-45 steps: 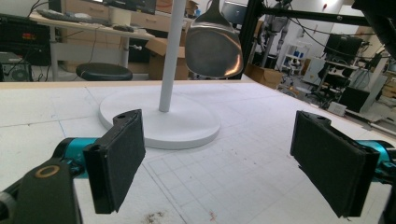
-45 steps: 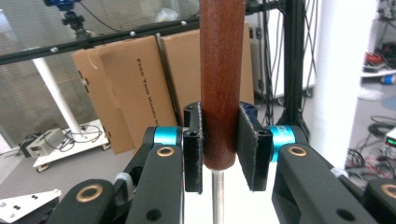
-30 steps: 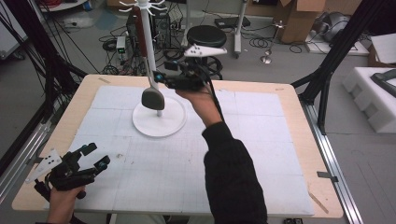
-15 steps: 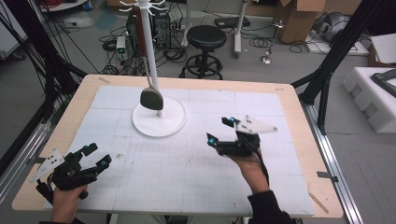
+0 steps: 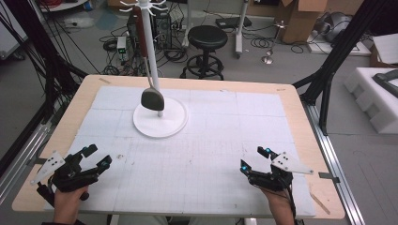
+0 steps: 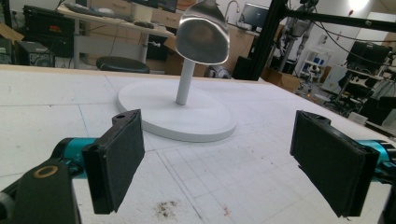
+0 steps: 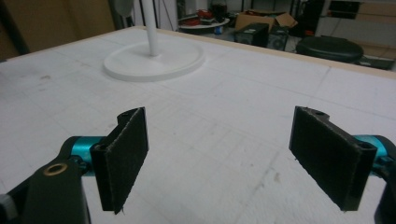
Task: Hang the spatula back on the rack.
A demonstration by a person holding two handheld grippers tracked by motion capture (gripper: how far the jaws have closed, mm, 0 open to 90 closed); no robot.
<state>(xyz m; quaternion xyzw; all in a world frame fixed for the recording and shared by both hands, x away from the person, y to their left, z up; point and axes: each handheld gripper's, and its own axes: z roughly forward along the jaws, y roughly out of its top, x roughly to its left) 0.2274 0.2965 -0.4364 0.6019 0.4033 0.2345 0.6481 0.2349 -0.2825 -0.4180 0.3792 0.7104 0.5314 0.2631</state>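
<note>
Both claws sit low over the near edge of the counter (image 5: 291, 101), each in a hand, and both are spread wide with nothing between the pads. On the right claw (image 5: 257, 160), whose jaws have just been opening, the two black pads (image 7: 125, 156) stand well apart over bare white gridded surface. On the left claw (image 5: 96, 156), at the near left corner, the jaws stand just as wide, and the same white sheet shows between them.

Ahead of both claws, well apart from either, stands the white rack (image 5: 151, 56): a round flat base (image 5: 169, 123) with a thin upright pole rising from its middle. From the left claw it lies forward and to the right; from the right claw, forward and to the left. A dark ladle (image 5: 152, 99) hangs from the rack by its long handle, and its bowl swings just above the base, close beside the pole. In the left gripper view the ladle's bowl (image 6: 203, 31) hangs straight ahead and above the claw, shiny and rounded, with the pole behind it. Whether anything lies in that bowl cannot be told from this side. The base itself carries nothing but the pole.

Beyond the far edge of the counter, past the rack from either claw, a black stool (image 5: 207, 38) stands on the floor among cables.
</note>
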